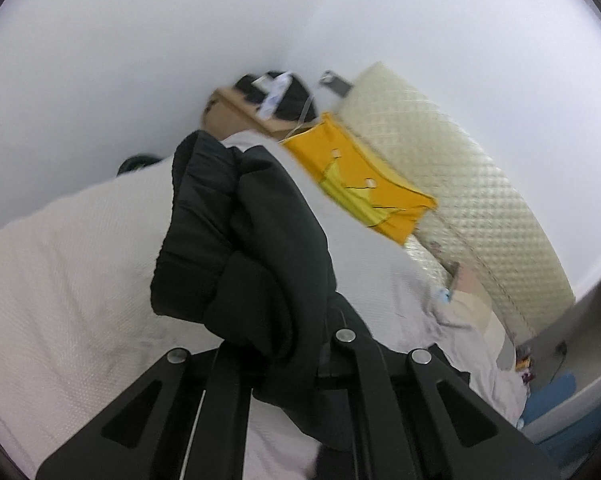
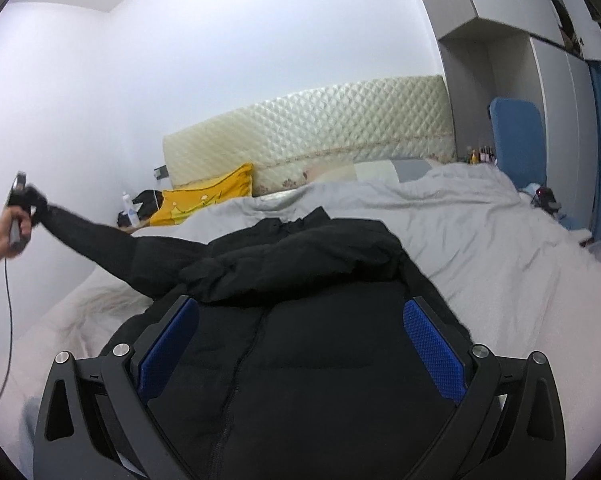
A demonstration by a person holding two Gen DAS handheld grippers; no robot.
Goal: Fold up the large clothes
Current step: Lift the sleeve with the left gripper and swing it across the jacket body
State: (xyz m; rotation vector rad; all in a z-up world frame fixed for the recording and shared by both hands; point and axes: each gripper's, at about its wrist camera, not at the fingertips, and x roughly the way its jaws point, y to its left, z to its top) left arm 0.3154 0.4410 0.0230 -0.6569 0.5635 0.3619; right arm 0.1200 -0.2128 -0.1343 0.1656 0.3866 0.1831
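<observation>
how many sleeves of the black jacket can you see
1: the black puffer jacket has its left-side sleeve stretched out, cuff clamped in the left gripper. The other sleeve may be hidden under the jacket's folds.

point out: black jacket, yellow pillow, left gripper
black jacket (image 2: 316, 360): right wrist view, on the front panel beside the zipper.
yellow pillow (image 2: 208, 196): right wrist view, on its front face.
left gripper (image 2: 18, 216): right wrist view, on its body, sleeve end clamped.

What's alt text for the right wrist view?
Open right gripper hovers over a black jacket spread on a grey bed. At far left, the left gripper holds one sleeve stretched out above the bed.
</observation>
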